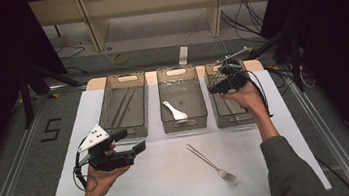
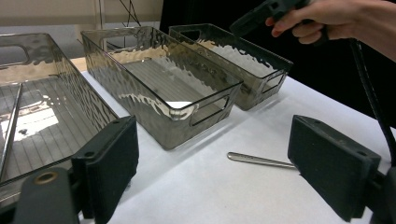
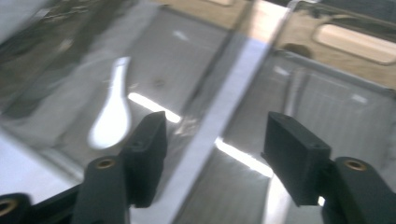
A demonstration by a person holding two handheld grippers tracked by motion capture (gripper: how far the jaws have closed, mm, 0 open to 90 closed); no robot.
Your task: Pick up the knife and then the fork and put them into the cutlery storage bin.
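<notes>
A metal fork (image 1: 210, 162) lies on the white table sheet (image 1: 172, 179), tines toward the front; its handle (image 2: 259, 160) shows between my left gripper's jaws. My left gripper (image 1: 132, 139) (image 2: 212, 149) hovers open and empty in front of the left bin (image 1: 107, 103). My right gripper (image 1: 214, 87) (image 3: 217, 140) hangs open with nothing in it, above the wall between the middle bin (image 1: 185, 125) and the right bin (image 1: 235, 118). A white spoon (image 1: 174, 110) (image 3: 112, 116) rests in the middle bin.
Three smoky clear bins stand in a row at the back of the sheet. Thin dark chopsticks (image 1: 125, 106) (image 2: 11, 126) lie in the left bin. The right hand and its gripper (image 2: 261, 16) hang over the right bin (image 2: 261, 70). Metal rails flank the table.
</notes>
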